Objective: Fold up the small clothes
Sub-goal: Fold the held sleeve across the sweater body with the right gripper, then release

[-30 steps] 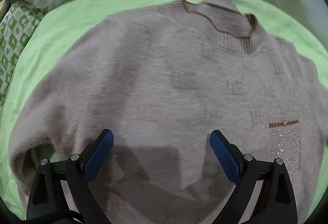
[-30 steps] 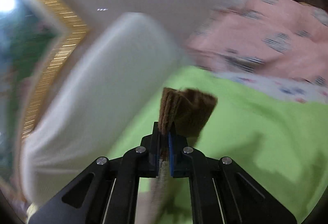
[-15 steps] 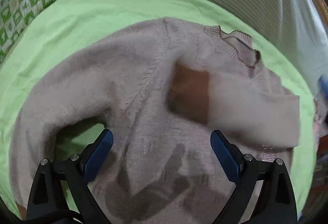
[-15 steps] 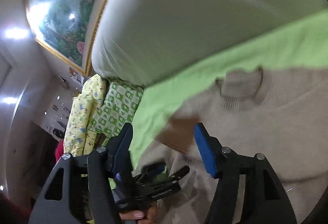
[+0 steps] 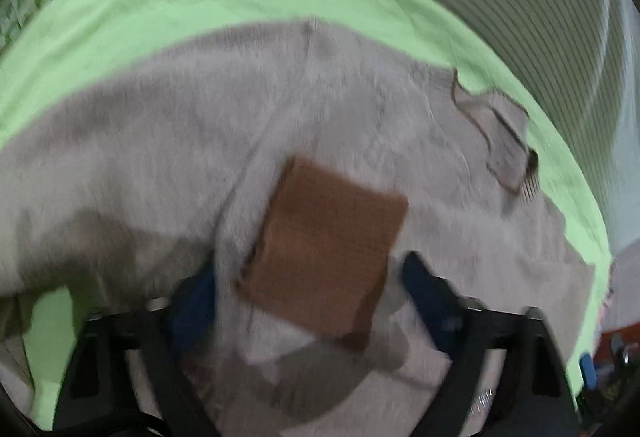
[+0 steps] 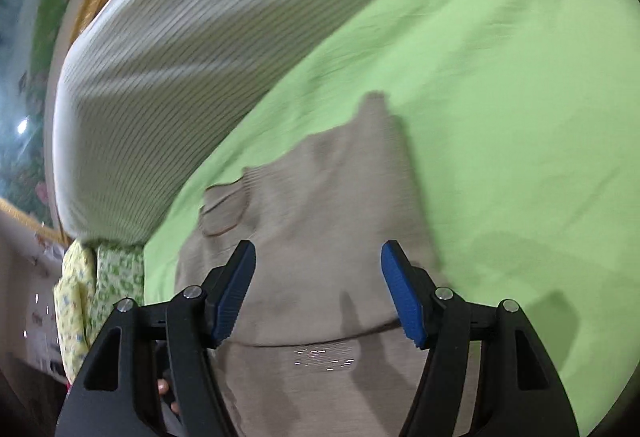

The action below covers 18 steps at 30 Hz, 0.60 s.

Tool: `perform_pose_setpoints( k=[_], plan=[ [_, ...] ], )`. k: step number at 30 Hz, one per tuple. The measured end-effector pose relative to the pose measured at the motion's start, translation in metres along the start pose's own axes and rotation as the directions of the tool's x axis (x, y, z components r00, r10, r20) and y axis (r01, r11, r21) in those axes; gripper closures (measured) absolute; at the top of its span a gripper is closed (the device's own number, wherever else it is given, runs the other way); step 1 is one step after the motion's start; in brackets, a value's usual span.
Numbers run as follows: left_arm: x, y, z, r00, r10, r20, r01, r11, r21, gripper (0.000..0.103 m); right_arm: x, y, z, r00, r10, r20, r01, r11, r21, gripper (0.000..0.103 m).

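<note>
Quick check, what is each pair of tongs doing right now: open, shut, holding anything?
Left tongs: open, empty, above the brown cuff on the sweater.
Right tongs: open, empty, over the sweater.

Sweater (image 5: 168, 141): soft, beige, lying flat on the green sheet.
Sleeve: folded across the front.
Cuff (image 5: 324, 257): brown, resting on the middle.
Collar (image 5: 496, 133): brown-edged, at the top.

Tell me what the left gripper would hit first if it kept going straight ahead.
Most likely the brown cuff of the sleeve folded across the sweater. It lies right between the open left gripper fingers, though blur makes depth uncertain.
</note>
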<state>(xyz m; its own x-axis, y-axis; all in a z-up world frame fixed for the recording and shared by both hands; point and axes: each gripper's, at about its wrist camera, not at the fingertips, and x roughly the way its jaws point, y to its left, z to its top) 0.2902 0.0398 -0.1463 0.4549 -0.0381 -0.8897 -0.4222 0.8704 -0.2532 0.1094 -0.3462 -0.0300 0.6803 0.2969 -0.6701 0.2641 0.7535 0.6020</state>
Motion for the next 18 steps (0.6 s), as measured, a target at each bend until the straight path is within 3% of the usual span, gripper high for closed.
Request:
perform_pose_setpoints(
  k=[1,2,3,5,6,8,11,13,15,16,18],
  plan=[
    [-0.002,-0.001,0.002,1.000,0.011,0.006,-0.011,1.000,0.010,0.050,-0.002,-0.004,0.001,1.000,-0.015,0.006,0.015,1.000,-0.003,0.037],
    [-0.006,0.002,0.003,1.000,0.016,0.012,-0.017,1.000,0.013,0.075,-0.002,-0.006,0.002,1.000,-0.021,0.009,0.021,1.000,-0.004,0.037],
    [-0.013,0.009,0.004,1.000,-0.005,0.018,0.005,1.000,0.005,0.086,-0.003,-0.009,0.004,1.000,-0.024,0.013,0.024,1.000,-0.004,0.037],
    [-0.032,0.029,0.006,0.994,-0.101,0.051,0.102,0.994,-0.023,0.094,-0.001,-0.008,0.006,0.999,-0.026,0.022,0.027,1.000,-0.006,0.037],
    [-0.043,0.038,0.007,0.988,-0.129,0.084,0.131,0.991,-0.026,0.102,-0.002,-0.006,0.006,0.999,-0.026,0.026,0.027,1.000,-0.012,0.037],
    [-0.061,0.049,0.011,0.982,-0.123,0.143,0.125,0.992,0.001,0.103,0.003,-0.002,0.008,0.999,-0.022,0.028,0.023,0.999,-0.031,0.037],
    [-0.068,0.057,0.017,0.973,-0.187,0.132,0.188,0.982,0.004,0.103,0.012,0.009,0.005,1.000,-0.020,0.016,0.021,0.998,-0.051,0.037],
    [-0.070,0.058,0.018,0.972,-0.221,0.074,0.220,0.975,0.024,0.092,0.021,0.014,0.001,1.000,-0.010,0.000,0.009,0.999,-0.051,0.037],
    [-0.070,0.052,0.012,0.966,-0.257,0.008,0.257,0.966,0.035,0.055,0.026,0.020,-0.003,1.000,0.006,-0.009,-0.006,0.999,-0.050,0.037],
    [-0.066,0.045,0.009,0.966,-0.260,-0.013,0.260,0.965,0.040,0.048,0.028,0.022,-0.005,1.000,0.008,-0.012,-0.009,0.999,-0.053,0.037],
    [-0.058,0.030,-0.005,0.967,-0.247,-0.060,0.250,0.966,0.060,0.046,0.031,0.025,-0.008,1.000,0.011,-0.018,-0.012,0.998,-0.054,0.037]
  ],
)
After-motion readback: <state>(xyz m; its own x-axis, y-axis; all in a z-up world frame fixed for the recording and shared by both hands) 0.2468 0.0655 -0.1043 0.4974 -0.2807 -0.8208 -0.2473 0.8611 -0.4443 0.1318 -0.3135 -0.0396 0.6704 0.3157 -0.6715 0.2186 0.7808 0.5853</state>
